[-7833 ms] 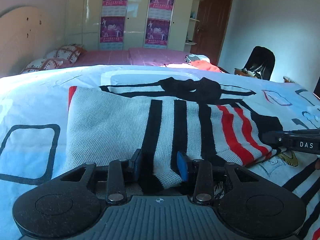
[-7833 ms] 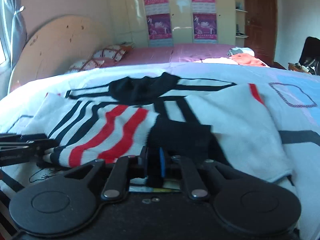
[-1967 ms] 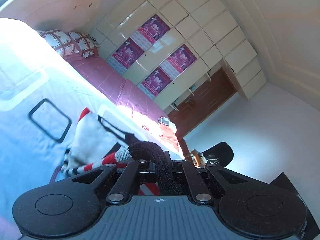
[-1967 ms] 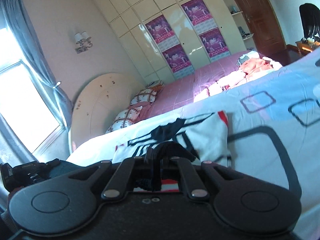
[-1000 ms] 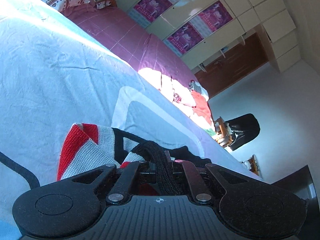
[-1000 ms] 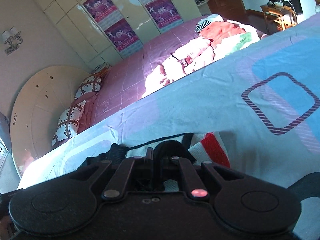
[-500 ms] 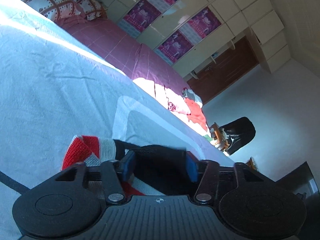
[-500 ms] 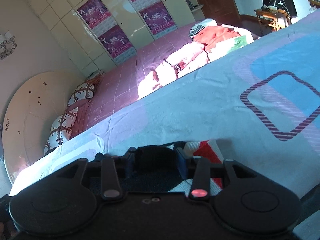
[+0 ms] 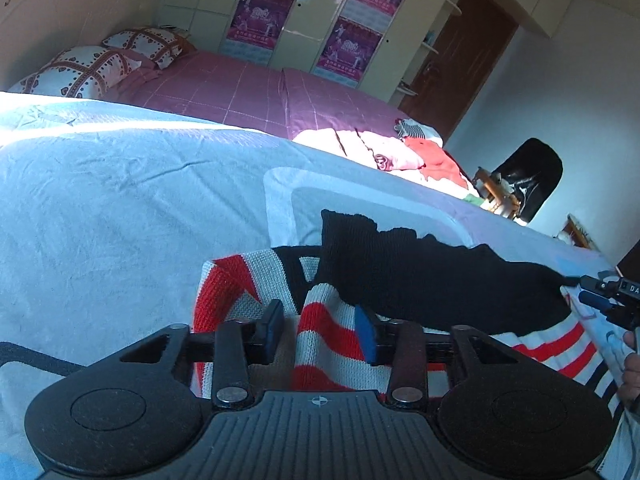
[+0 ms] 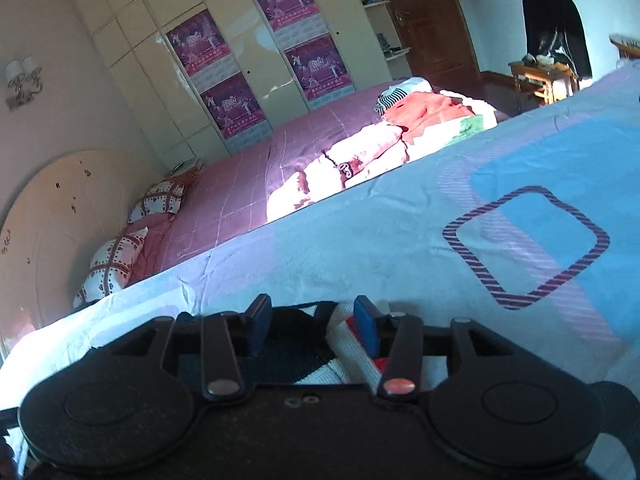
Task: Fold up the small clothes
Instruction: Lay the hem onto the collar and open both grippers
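Observation:
A small knitted sweater (image 9: 400,280), white with red and black stripes and a black band, lies folded over on the light blue bedsheet (image 9: 120,208). My left gripper (image 9: 320,330) is open, its jaws on either side of a striped fold at the sweater's near left edge. My right gripper (image 10: 310,322) is open just above the sweater's other end (image 10: 344,344); it also shows at the right edge of the left wrist view (image 9: 612,300).
Beyond the sheet lies a purple bedspread (image 9: 248,92) with patterned pillows (image 9: 80,70) and a pile of red and white clothes (image 10: 400,128). Cupboards with posters (image 10: 248,72), a brown door and a black chair (image 9: 528,176) stand behind.
Both grippers carried the sweater's edge up and over, lowered it onto the rest of the sweater, then opened and let go. The sweater now lies folded.

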The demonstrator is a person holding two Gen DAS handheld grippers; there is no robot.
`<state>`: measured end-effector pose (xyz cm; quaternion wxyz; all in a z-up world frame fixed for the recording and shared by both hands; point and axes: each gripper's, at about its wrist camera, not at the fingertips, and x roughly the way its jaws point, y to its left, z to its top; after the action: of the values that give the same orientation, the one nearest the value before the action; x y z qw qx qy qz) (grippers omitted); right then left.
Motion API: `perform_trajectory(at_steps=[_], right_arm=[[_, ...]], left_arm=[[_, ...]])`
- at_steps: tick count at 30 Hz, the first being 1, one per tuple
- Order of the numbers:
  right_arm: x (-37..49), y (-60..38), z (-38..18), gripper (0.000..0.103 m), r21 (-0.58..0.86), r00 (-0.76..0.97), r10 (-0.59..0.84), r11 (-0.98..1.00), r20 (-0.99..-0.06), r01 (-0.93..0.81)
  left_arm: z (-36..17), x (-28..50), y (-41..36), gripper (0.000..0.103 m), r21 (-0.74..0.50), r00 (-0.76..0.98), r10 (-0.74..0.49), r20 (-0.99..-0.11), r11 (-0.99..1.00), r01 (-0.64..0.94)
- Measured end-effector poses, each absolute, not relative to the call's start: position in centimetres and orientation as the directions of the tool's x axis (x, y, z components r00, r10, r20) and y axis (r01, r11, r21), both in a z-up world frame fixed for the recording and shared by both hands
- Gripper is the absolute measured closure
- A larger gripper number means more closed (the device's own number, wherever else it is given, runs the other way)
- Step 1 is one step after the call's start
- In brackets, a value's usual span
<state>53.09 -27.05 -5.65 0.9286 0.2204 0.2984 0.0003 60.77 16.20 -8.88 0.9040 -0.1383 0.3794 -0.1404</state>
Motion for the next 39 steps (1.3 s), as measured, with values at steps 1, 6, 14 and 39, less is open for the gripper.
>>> perform_trajectory(at_steps=[1,6,14,39], right_arm=[[53.0,-27.0,-5.8,0.058,0.397,0.815,0.135,0.909,-0.563,0.124],[53.3,-25.3,-7.4,0.061,0.225,0.734,0.093,0.971,-0.673,0.082],[51.9,-23.3,-5.6,0.095,0.118,0.760,0.059,0.993,-0.647,0.024],[42.0,-27.8,-6.1,0.068,0.313,0.760,0.139,0.946,-0.635,0.089]], left_arm=[[-8.9,60.7,16.4,0.078,-0.364,0.673,-0.363,-0.644,0.920,0.148],[-9.4,60.6,17.0,0.088,-0.408,0.676,-0.391,-0.625,0.901,0.144],[-7.8,58.1,18.0,0.098,-0.461,0.731,-0.411,-0.545,0.875,0.149],[-6.9,49.3,20.2,0.048,-0.426,0.741,-0.379,-0.554,0.894,0.138]])
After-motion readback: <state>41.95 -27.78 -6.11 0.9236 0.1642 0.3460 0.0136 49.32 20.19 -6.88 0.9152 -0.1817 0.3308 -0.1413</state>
